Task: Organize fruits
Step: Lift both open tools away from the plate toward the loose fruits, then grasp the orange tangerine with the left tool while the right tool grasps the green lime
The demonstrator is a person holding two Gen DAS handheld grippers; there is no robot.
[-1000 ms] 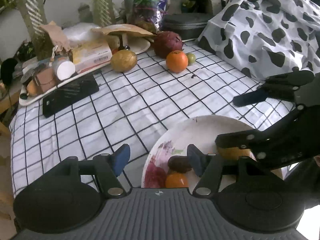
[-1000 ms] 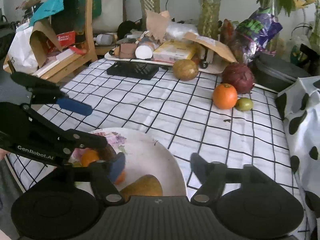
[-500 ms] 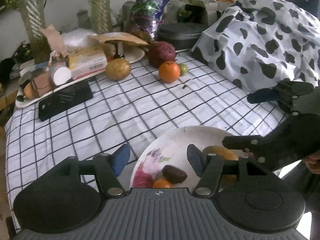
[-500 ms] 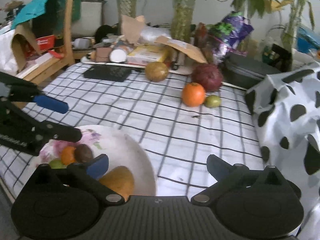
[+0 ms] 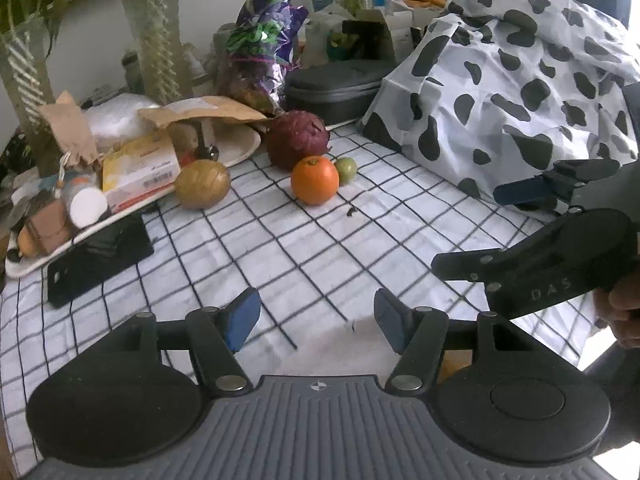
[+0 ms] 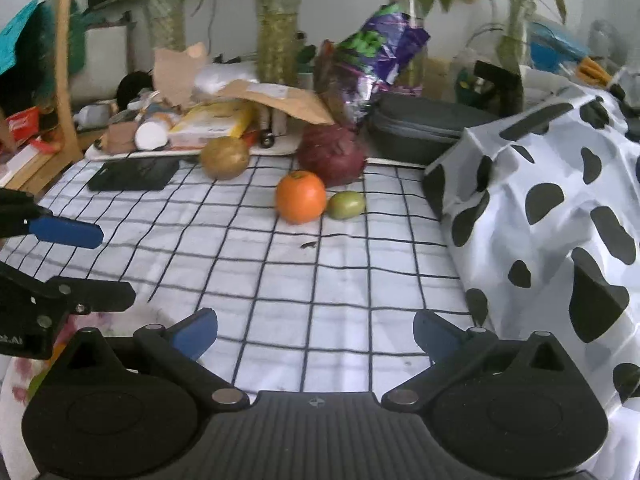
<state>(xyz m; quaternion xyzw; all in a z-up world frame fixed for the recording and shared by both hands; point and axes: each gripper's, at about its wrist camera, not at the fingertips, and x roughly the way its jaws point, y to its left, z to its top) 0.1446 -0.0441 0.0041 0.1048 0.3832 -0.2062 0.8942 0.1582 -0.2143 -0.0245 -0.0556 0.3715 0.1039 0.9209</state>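
An orange (image 5: pixel 315 179) (image 6: pixel 300 197), a small green fruit (image 5: pixel 345 170) (image 6: pixel 346 204), a dark red round fruit (image 5: pixel 297 139) (image 6: pixel 332 155) and a brown-gold round fruit (image 5: pixel 203 184) (image 6: pixel 224 157) sit at the far side of the checked tablecloth. My left gripper (image 5: pixel 316 324) is open and empty above the cloth. My right gripper (image 6: pixel 314 334) is open and empty; it also shows in the left wrist view (image 5: pixel 520 196). The flowered plate (image 6: pixel 16 376) with fruit shows only as a sliver at the lower left of the right wrist view.
A white tray (image 5: pixel 240 148) with boxes and clutter runs along the back left. A black flat device (image 5: pixel 96 258) lies before it. A dark zip case (image 5: pixel 336 84) and a cow-print cloth heap (image 5: pixel 520 80) stand on the right. Plants stand behind.
Both grippers have lifted and moved forward away from the plate toward the far fruits. The plate has dropped out of the left wrist view. Both grippers have opened wider.
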